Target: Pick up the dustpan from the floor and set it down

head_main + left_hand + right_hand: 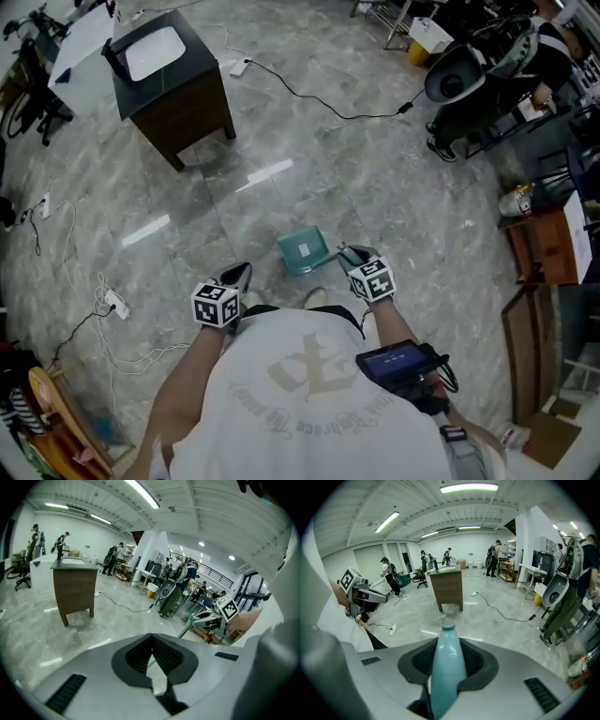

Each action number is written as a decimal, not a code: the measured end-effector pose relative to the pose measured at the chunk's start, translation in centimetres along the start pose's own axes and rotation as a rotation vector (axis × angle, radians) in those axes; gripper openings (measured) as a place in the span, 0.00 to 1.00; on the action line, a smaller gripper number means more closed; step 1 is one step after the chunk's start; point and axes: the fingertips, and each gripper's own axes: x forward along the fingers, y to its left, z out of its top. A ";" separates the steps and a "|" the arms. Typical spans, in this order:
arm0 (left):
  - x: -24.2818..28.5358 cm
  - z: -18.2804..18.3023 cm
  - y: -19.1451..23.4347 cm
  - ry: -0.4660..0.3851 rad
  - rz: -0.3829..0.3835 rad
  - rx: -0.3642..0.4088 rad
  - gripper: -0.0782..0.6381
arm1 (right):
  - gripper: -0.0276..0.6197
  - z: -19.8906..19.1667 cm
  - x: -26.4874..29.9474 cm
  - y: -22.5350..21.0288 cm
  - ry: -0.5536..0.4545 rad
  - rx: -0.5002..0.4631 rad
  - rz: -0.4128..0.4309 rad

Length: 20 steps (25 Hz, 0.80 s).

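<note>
The teal dustpan (pixel 305 250) hangs in front of the person, its pan to the left and its handle running toward my right gripper (pixel 349 253). In the right gripper view the teal handle (pixel 447 667) runs straight up between the jaws of my right gripper (pixel 448 644), which is shut on it. My left gripper (pixel 241 273) is left of the pan and apart from it. In the left gripper view my left gripper (pixel 151 639) has its jaw tips touching and nothing between them.
A dark wooden cabinet (pixel 173 80) with a white top stands on the grey marble floor ahead to the left. A black cable (pixel 319 103) crosses the floor beyond. A power strip (pixel 114 302) lies at the left. Chairs and equipment (pixel 487 84) crowd the upper right.
</note>
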 end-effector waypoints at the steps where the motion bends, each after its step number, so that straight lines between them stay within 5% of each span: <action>1: -0.4 0.2 0.6 -0.004 0.005 0.006 0.13 | 0.22 0.9 0.1 0.6 -0.011 -0.011 0.004; 20: -3.0 3.2 4.9 -0.063 -0.005 0.096 0.13 | 0.22 11.4 -1.9 6.6 -0.098 -0.144 0.027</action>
